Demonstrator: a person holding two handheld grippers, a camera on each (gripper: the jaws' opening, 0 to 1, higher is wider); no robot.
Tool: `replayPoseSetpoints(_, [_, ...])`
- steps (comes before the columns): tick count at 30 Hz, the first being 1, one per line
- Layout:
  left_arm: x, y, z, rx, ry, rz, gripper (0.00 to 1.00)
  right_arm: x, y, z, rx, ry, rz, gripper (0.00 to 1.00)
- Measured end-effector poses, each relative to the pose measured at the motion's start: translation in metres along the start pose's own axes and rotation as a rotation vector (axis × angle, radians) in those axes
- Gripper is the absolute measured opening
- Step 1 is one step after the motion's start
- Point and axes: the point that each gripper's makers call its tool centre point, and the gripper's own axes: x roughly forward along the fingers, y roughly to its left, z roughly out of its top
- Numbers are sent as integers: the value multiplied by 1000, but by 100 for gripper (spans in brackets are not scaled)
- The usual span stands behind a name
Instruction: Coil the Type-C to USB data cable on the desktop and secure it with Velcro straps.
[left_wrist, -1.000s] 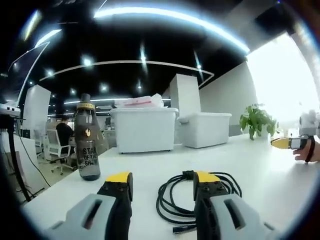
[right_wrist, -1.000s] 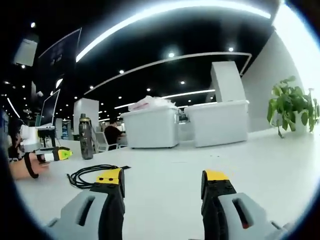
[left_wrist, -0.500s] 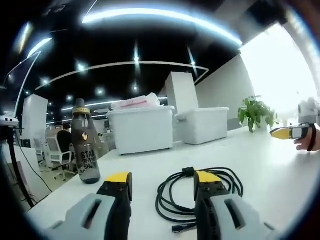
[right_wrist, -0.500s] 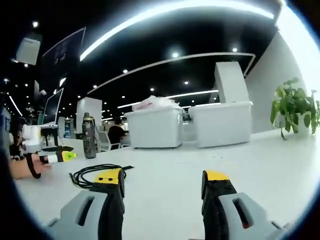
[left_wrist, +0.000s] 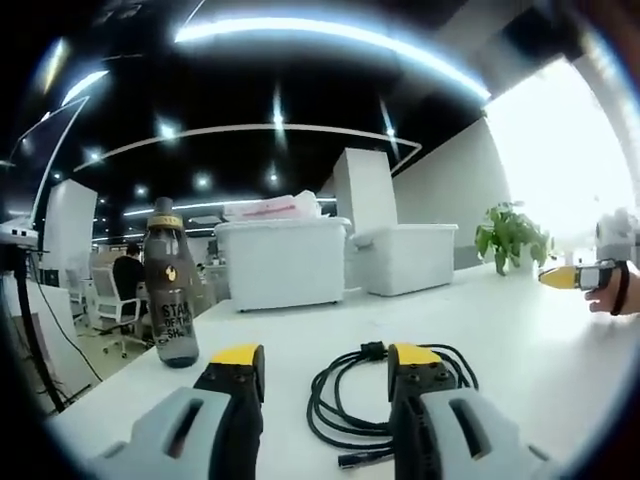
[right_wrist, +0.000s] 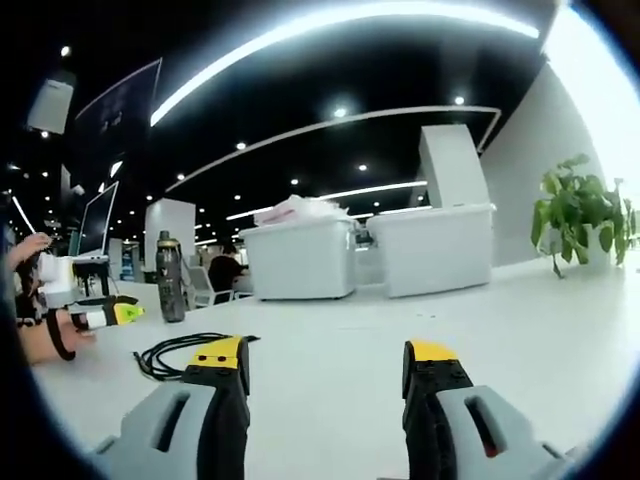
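A black data cable (left_wrist: 345, 400) lies in a loose coil on the white desk (left_wrist: 520, 340), just ahead of my left gripper (left_wrist: 325, 365), whose jaws stand open with nothing between them. The right jaw's yellow tip overlaps the coil's far side. In the right gripper view the same cable (right_wrist: 170, 350) lies at the left, beyond my right gripper (right_wrist: 325, 360), which is open and empty above bare desk (right_wrist: 520, 320). The right gripper's yellow tip (left_wrist: 565, 278) shows at the far right of the left gripper view, and the left gripper's tip (right_wrist: 110, 315) at the left of the right gripper view.
A dark water bottle (left_wrist: 168, 295) stands upright at the desk's left. Two white bins (left_wrist: 285, 260) (left_wrist: 410, 255) sit at the far edge, a potted plant (left_wrist: 510, 240) at the right. A person's hand (right_wrist: 45, 335) holds the left gripper.
Both views have shifted slightly with the hands. The cable, bottle and bins have not moved on the desk, and both grippers stay open.
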Motion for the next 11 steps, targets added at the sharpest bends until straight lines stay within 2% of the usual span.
replayPoseSetpoints(6, [-1, -1, 3, 16, -7, 3, 51, -1, -2, 5, -20, -11, -15, 61])
replayPoseSetpoints(11, [-2, -1, 2, 18, -3, 6, 51, -4, -20, 0, -28, 14, -91, 61])
